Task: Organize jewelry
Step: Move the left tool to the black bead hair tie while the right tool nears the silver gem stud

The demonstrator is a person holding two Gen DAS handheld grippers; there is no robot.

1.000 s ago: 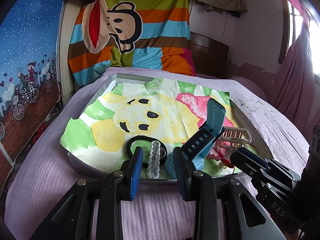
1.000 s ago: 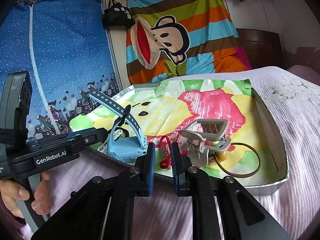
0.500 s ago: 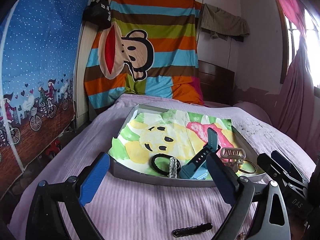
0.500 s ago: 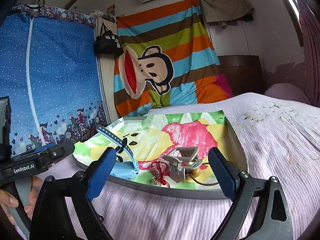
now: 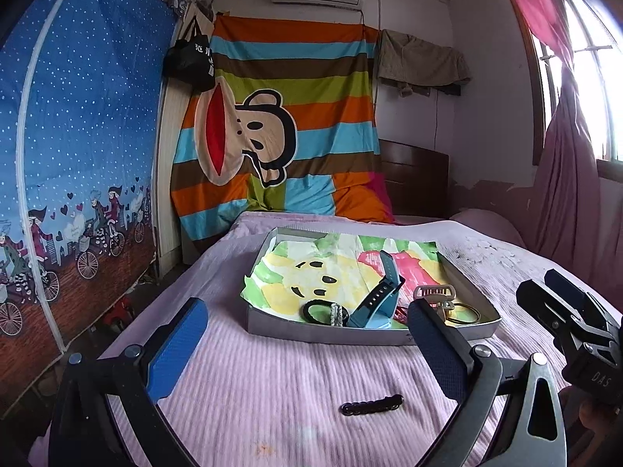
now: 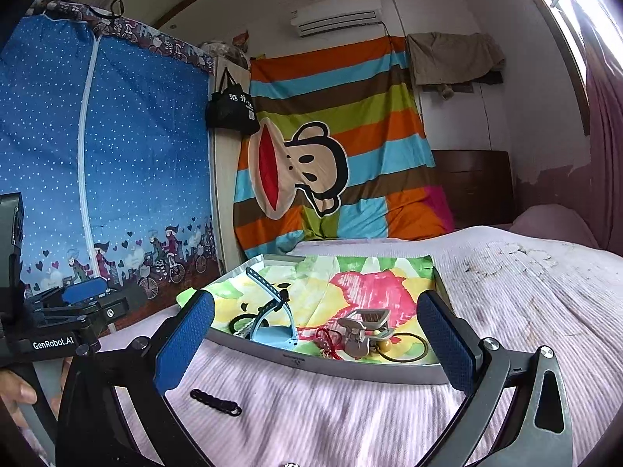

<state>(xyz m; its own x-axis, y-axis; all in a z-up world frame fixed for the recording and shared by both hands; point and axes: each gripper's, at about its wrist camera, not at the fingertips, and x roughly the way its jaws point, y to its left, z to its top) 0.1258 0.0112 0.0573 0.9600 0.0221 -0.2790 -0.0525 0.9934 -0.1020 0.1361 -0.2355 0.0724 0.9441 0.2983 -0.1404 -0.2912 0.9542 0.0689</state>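
A grey tray (image 5: 350, 332) (image 6: 350, 362) lined with a colourful cartoon sheet lies on the bed. Inside it are a blue watch (image 5: 379, 303) (image 6: 272, 323), a black ring (image 5: 317, 309), a white bead bracelet (image 5: 338, 314), a red string piece (image 6: 326, 344), a grey hair claw (image 5: 434, 294) (image 6: 364, 329) and a brown hoop (image 5: 461, 313) (image 6: 405, 346). A black bead bracelet (image 5: 372, 404) (image 6: 215, 401) lies on the bedspread in front of the tray. My left gripper (image 5: 307, 354) and right gripper (image 6: 317, 344) are both open, empty, and held back from the tray.
The pink ribbed bedspread (image 5: 272, 408) covers the bed around the tray. A blue fabric wardrobe (image 5: 70, 175) stands on the left. A striped monkey blanket (image 5: 280, 148) hangs behind the bed. Pink curtains (image 5: 564, 194) hang at the right. A hand (image 6: 15, 397) holds the left gripper's handle.
Both grippers have opened wide and pulled back and up from the tray. The black bead bracelet on the bedspread has come into view.
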